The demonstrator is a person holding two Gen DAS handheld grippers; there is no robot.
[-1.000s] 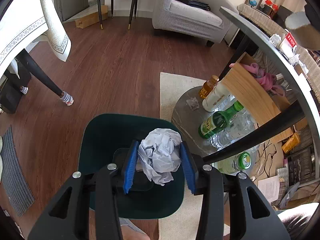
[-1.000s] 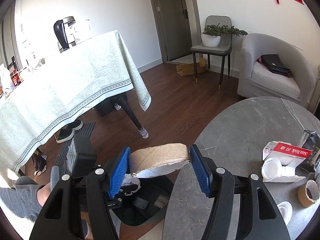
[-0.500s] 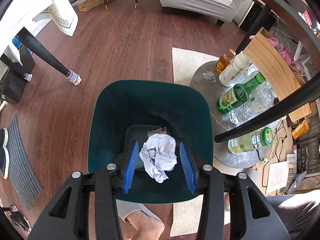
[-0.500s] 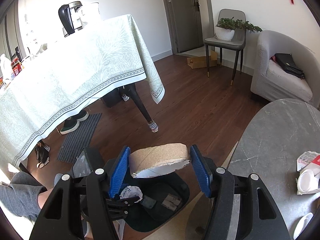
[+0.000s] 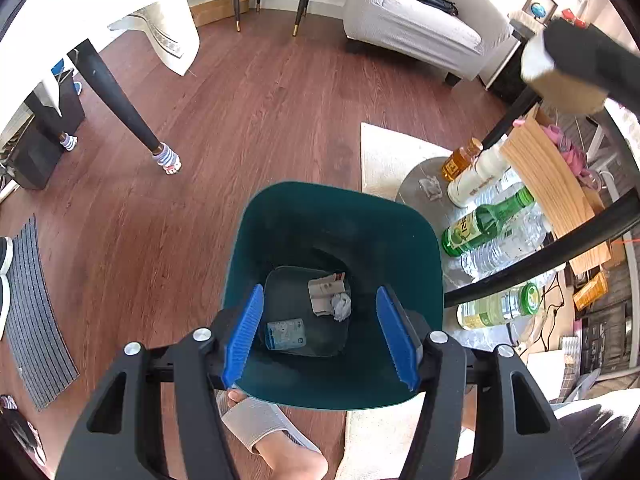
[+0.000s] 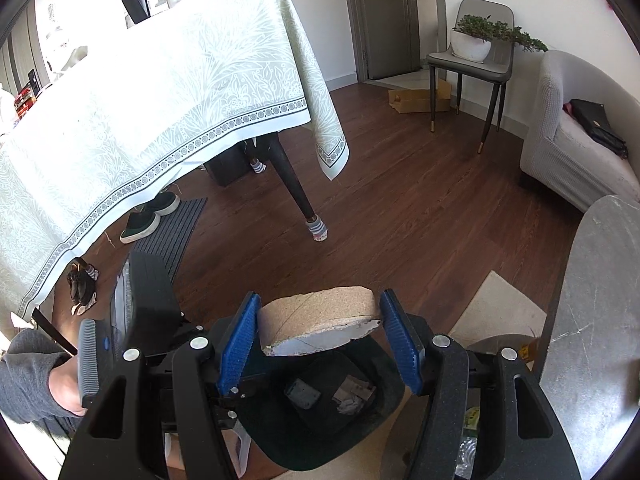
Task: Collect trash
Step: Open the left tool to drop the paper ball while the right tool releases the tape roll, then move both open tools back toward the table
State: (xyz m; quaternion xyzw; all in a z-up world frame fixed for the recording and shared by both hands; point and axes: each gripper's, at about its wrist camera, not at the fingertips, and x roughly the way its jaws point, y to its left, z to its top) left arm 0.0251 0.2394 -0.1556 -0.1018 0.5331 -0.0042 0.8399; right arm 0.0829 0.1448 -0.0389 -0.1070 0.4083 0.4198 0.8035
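A dark green trash bin stands on the floor below both grippers; it also shows in the right wrist view. My left gripper is open and empty right over the bin. A crumpled white paper ball lies at the bin's bottom beside a folded wrapper and a blue-white packet. My right gripper is shut on a cardboard tape roll core, held above the bin's rim. The roll also shows at the upper right of the left wrist view.
A low round stand with several bottles sits right of the bin. A grey round table is at the right, a cloth-covered table at the left. A slippered foot is by the bin.
My left gripper opened and the crumpled paper ball dropped into the bin. My right gripper moved left off the grey table, carrying the roll over the bin.
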